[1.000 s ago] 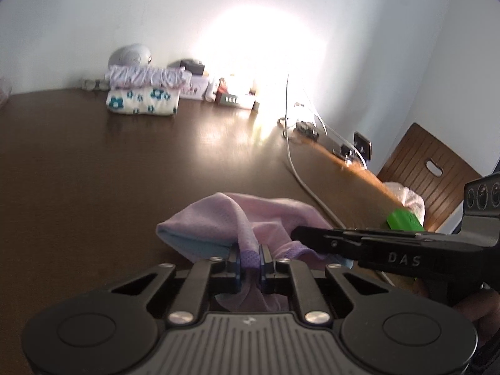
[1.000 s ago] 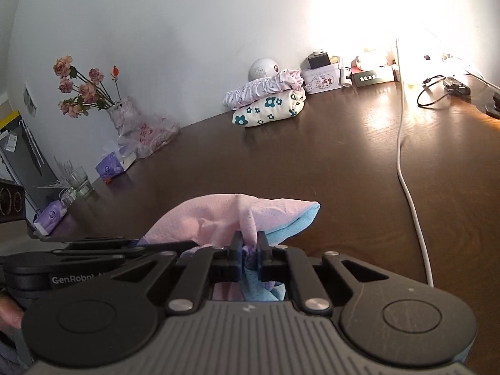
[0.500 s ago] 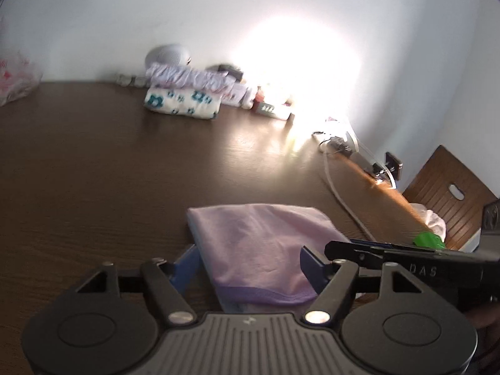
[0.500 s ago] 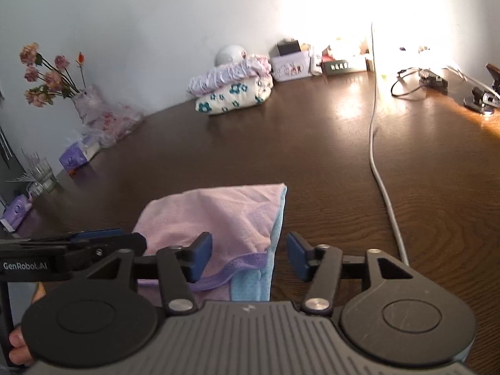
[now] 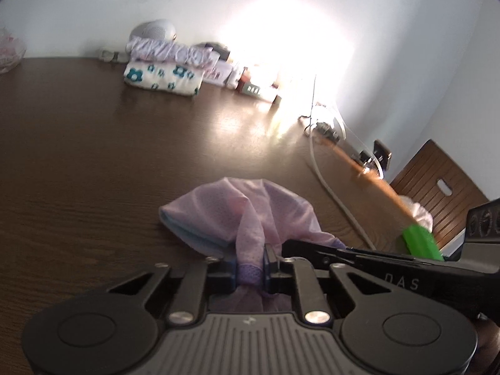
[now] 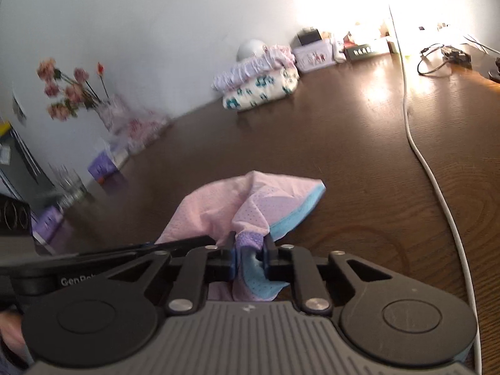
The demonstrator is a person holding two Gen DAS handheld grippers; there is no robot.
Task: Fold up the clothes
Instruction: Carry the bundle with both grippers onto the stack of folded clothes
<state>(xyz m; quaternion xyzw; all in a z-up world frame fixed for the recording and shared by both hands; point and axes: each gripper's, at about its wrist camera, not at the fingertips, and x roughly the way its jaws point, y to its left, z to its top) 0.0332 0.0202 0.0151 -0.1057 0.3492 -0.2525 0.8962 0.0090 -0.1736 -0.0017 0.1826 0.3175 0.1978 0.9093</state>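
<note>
Left tongs [image 5: 250, 264] and right tongs [image 6: 249, 257] closing, pinching pink garment [image 5: 250, 209], flowers [image 6: 67, 89] right view only.

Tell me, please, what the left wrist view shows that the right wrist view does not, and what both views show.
Only the left wrist view: a wooden chair and a green object.
Only the right wrist view: a vase of flowers and drinking glasses.
Both: the pink garment with its purple hem between closing jaws, the folded flowered clothes, the white cable and the dark table.

Left claw [image 5: 250, 264] and right claw [image 6: 249, 257] side by side, angled down, jaws closing on fabric
</note>
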